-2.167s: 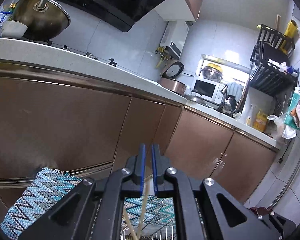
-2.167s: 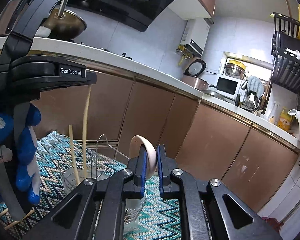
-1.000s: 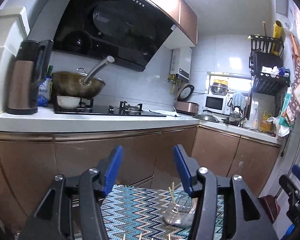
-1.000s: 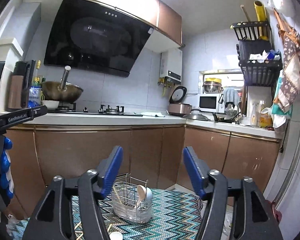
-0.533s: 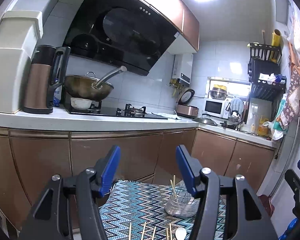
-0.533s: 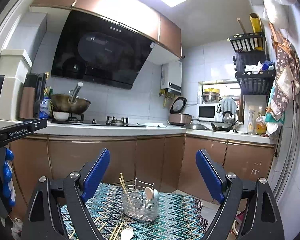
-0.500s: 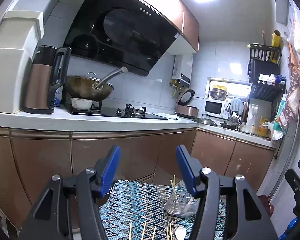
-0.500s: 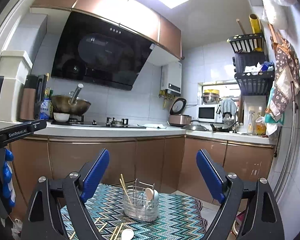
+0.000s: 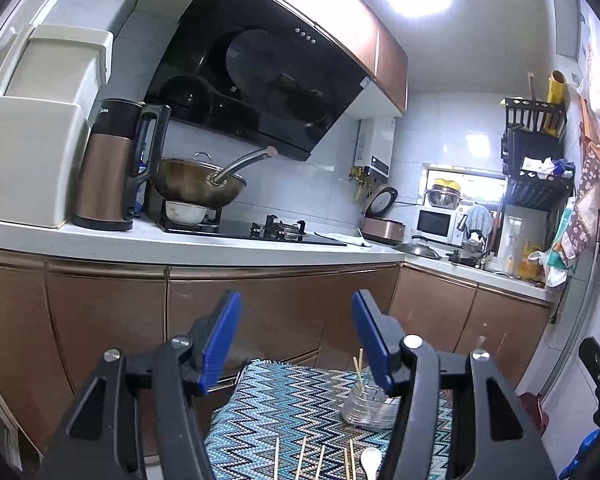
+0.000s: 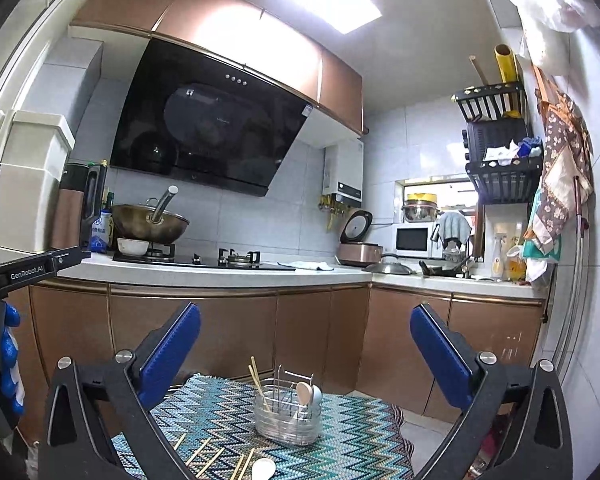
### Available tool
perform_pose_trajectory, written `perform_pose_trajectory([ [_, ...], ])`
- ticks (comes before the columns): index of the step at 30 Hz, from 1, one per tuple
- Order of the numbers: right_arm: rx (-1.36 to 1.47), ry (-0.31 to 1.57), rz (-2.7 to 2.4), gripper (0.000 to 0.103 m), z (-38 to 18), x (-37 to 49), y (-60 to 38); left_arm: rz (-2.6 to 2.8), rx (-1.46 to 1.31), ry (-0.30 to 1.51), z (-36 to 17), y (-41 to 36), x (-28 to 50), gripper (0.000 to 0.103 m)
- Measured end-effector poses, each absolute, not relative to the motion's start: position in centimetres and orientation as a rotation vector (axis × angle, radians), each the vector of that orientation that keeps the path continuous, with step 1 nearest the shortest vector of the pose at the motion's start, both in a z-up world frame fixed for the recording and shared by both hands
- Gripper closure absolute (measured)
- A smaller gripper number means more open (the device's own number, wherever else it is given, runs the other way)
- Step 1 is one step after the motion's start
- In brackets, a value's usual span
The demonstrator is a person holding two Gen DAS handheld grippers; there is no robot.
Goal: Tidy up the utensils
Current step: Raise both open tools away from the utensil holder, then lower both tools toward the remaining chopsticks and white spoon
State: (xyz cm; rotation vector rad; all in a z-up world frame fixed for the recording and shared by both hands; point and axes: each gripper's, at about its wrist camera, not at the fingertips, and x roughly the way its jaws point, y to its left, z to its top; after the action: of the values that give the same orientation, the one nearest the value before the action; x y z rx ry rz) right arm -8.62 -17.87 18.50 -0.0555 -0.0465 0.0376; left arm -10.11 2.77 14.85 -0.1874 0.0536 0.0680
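- Down on the zigzag mat (image 9: 284, 404), left wrist view: the left gripper (image 9: 296, 344) has its blue jaws spread wide, holding nothing.
- The clear utensil caddy (image 9: 364, 410) sits toward the mat's far right edge, with chopsticks (image 9: 358, 364) standing in it.
- Loose chopsticks (image 9: 300, 460) and a white spoon (image 9: 370, 460) lie along the mat's near edge.
- Right wrist view: the right gripper (image 10: 306, 344) is spread even wider, also holding nothing.
- The caddy (image 10: 288, 420) sits mid-mat with 2 spoons (image 10: 306, 394) and chopsticks (image 10: 256, 376) upright inside.
- A wok (image 10: 150, 222) is up on the counter (image 10: 220, 274).
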Motion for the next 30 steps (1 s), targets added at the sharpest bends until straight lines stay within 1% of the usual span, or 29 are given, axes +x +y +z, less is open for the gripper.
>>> perform_pose_trajectory([
  [2, -0.049, -0.042, 0.024, 0.000, 18.3, -8.6, -18.0, 0.075, -0.182, 0.046, 14.8, 2.8, -10.3, 0.046],
  [6, -0.019, -0.042, 0.025, 0.000, 18.0, -8.6, -18.4, 0.101, -0.157, 0.024, 14.5, 2.7, -10.4, 0.037],
  [17, 0.023, -0.049, 0.072, 0.000, 17.1, -7.7, -19.6, 0.077, -0.124, 0.100, 12.9, 1.6, -8.2, 0.037],
  [23, 0.054, -0.037, 0.088, 0.000, 16.0, -6.4, -20.3, -0.002, -0.128, 0.194, 11.2, 0.7, -5.7, 0.037],
  [30, 0.055, 0.076, 0.126, 0.000, 13.7, -3.3, -20.7, -0.116, -0.129, 0.374, 7.6, -0.9, -1.3, 0.037],
])
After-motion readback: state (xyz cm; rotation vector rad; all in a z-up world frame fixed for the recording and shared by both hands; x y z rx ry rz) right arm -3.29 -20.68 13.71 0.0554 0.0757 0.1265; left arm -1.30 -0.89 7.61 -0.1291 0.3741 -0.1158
